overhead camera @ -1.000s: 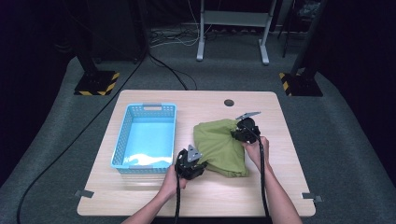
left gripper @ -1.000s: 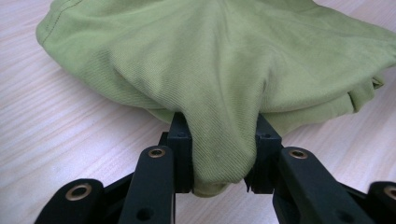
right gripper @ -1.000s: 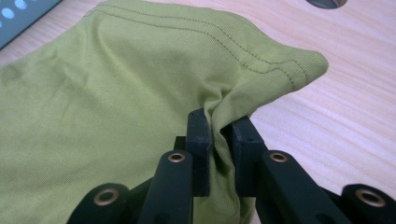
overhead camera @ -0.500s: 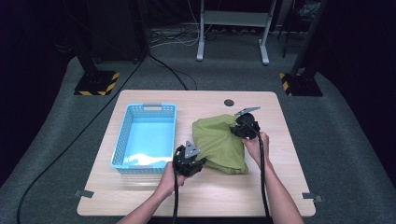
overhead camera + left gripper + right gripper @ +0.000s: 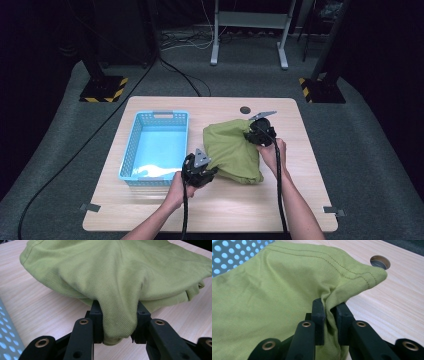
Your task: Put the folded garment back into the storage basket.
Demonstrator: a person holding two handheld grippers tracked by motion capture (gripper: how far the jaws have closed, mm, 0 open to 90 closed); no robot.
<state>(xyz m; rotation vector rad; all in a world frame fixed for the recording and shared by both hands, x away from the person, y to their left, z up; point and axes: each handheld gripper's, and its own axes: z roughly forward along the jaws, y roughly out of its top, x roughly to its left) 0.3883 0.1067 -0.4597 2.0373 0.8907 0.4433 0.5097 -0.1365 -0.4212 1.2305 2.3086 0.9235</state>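
Your left gripper (image 5: 200, 169) pinches the green cloth's (image 5: 232, 149) near edge; your right gripper (image 5: 261, 131) clamps its far corner, now raised slightly higher than before. The cloth spans between them, beside the blue basket (image 5: 131, 150).

Looked like a lab or recording studio, not a home. Stood on grey carpet (image 5: 370, 150), one small wooden tabletop (image 5: 300, 200) ringed by black drapes (image 5: 385, 45). Flanked at the far corners by dark stands with yellow-and-black hazard-striped bases (image 5: 102, 90). Behind the far edge, the white metal legs of a frame (image 5: 250, 30) with loose wires on the floor. Ran past the left edge, a black cable (image 5: 75, 155). Taped down at the near corners with grey tabs (image 5: 90, 207).
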